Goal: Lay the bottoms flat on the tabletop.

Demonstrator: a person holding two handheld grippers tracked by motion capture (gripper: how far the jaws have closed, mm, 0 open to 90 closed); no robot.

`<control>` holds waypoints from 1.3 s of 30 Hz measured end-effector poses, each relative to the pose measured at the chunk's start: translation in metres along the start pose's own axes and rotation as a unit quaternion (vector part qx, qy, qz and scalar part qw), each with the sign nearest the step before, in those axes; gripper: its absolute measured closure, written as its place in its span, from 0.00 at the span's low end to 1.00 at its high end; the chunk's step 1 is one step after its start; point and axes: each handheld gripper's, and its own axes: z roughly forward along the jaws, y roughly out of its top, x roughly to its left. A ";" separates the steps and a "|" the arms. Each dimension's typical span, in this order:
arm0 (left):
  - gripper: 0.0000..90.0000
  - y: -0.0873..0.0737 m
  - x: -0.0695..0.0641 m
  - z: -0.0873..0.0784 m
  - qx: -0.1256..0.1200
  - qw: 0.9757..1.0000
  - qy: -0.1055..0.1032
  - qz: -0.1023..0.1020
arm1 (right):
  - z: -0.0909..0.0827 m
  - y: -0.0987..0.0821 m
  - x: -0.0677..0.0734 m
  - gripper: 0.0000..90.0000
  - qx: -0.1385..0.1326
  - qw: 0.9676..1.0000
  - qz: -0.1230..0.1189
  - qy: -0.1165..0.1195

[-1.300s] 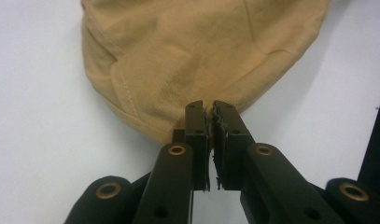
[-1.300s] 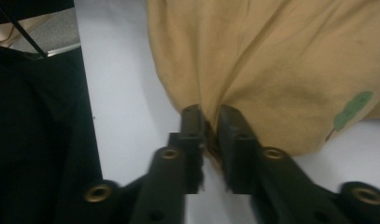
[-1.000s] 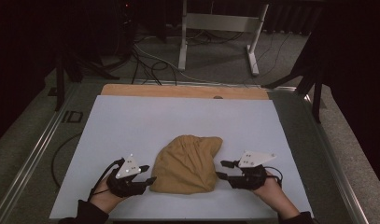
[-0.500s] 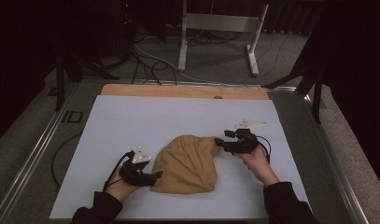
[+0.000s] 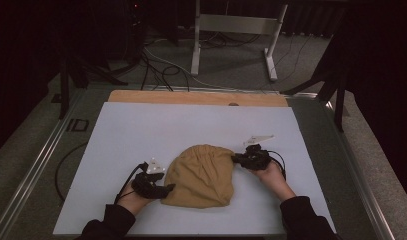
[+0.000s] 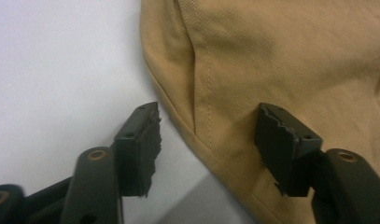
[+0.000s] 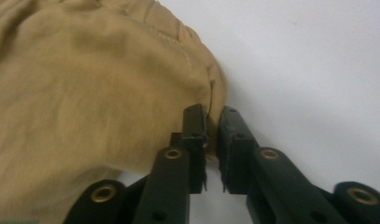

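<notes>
Right hand-held gripper (image 7: 212, 122) just closed, pinching tan cloth (image 7: 85, 93) edge.

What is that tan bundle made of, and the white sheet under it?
The tan bundle looks like matte woven cloth, perhaps cotton twill: fine diagonal weave, stitched seams, and gathered folds at one edge. The white sheet looks smooth and matte, perhaps paper or plastic; the pictures leave that open.

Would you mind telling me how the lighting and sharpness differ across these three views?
High view: the white table sheet is evenly lit, the room behind it nearly black. Left gripper view: bright, with the tan cloth and its stitching fairly sharp and the left tool slightly soft. Right gripper view: the cloth looks soft and smeared, the right tool crisper, and the sheet is glare-free.
</notes>
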 end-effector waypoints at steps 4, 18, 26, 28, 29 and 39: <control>0.59 0.000 -0.001 0.000 0.000 1.000 0.010 0.009 | -0.007 0.002 0.002 0.94 -0.011 1.000 -0.014 -0.006; 0.99 0.010 0.000 -0.003 -0.017 0.999 0.003 0.034 | -0.046 0.010 0.006 0.95 -0.059 0.998 -0.034 -0.016; 0.99 0.030 0.017 -0.059 -0.088 0.995 0.042 0.037 | -0.096 0.019 0.015 0.95 -0.097 0.993 -0.066 -0.001; 0.99 0.030 0.017 -0.071 -0.089 0.995 0.036 0.040 | -0.106 0.017 0.019 0.95 -0.097 0.992 -0.076 0.011; 0.99 0.028 0.015 -0.072 -0.083 0.995 0.030 0.040 | -0.108 0.013 0.021 0.95 -0.094 0.993 -0.072 0.013; 0.99 -0.011 0.002 -0.047 -0.024 0.999 -0.003 0.030 | -0.079 -0.041 0.027 0.95 -0.010 0.997 -0.063 0.040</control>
